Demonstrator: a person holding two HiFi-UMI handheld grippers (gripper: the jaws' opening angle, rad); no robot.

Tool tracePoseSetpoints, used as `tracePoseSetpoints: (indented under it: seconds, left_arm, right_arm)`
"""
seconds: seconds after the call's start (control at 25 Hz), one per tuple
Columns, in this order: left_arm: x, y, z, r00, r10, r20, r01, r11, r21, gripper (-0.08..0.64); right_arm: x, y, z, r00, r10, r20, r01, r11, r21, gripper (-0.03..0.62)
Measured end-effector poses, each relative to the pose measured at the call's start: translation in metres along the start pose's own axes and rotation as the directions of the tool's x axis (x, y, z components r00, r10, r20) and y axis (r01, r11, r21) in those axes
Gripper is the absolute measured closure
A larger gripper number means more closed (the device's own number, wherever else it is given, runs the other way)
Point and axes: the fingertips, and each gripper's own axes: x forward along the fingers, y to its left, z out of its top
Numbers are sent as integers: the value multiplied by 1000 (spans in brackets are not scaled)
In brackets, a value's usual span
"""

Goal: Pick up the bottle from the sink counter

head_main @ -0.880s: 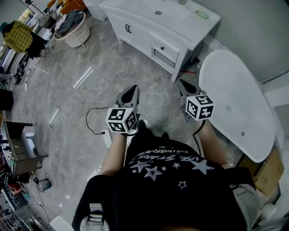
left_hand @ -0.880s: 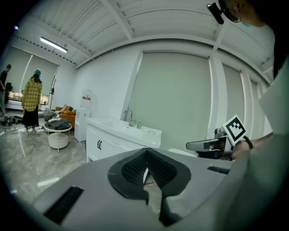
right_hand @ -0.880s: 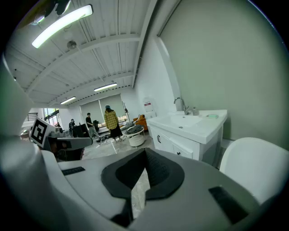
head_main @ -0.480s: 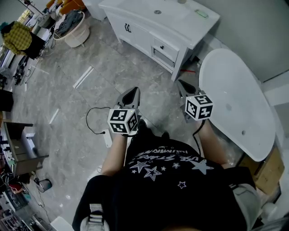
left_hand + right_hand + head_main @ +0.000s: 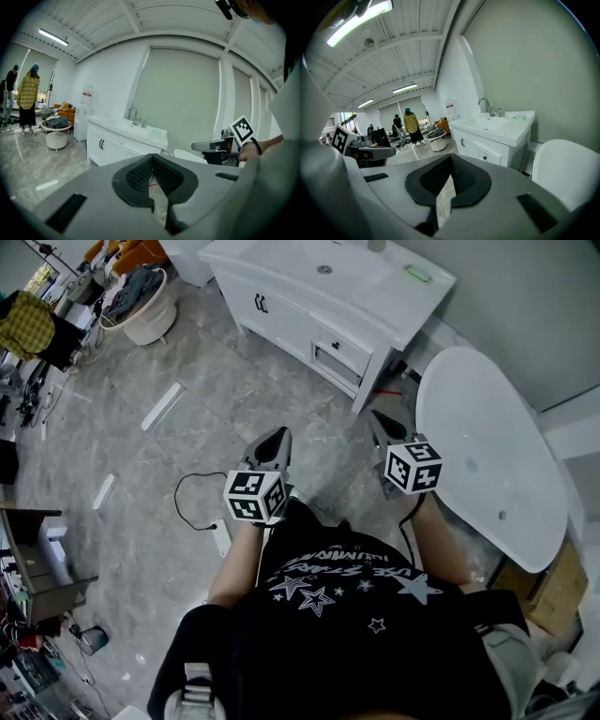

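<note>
Left claw [image 5: 275, 435] and right claw [image 5: 377, 415], each pressed together and empty, are held well short of the sink surface [image 5: 272, 263]. The bottle [image 5: 500, 112] stands at its back edge (details too small).

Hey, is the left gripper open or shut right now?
Shut. In the left gripper view, the left gripper has its two jaws meeting at the tips, with nothing held between them.

The head view looks steeply down from above the person onto the floor [image 5: 178, 456], with the sink bench [image 5: 328, 282] far off at its top edge. Both gripper views ride low and face level along their own jaws towards that same bench. Each also catches the other gripper at its inner side.
</note>
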Motion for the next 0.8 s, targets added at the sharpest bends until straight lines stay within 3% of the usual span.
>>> tracePoseSetpoints:
  seconds: [0.44,0.6,0.8]
  left_arm:
    - [42,87,60,991,-137,-2,137,990,31,552]
    - [42,112,59,986,-168,-14,169,986,10,552]
    - [44,131,56,986,-165,-9,165,986,-17,552]
  right_arm:
    - [79,20,53,990,-137,29,136,990,44,586]
    - [91,34,56,984,-173,31,171,984,53,586]
    - [93,20,54,974,-226,21,224,972,67,586]
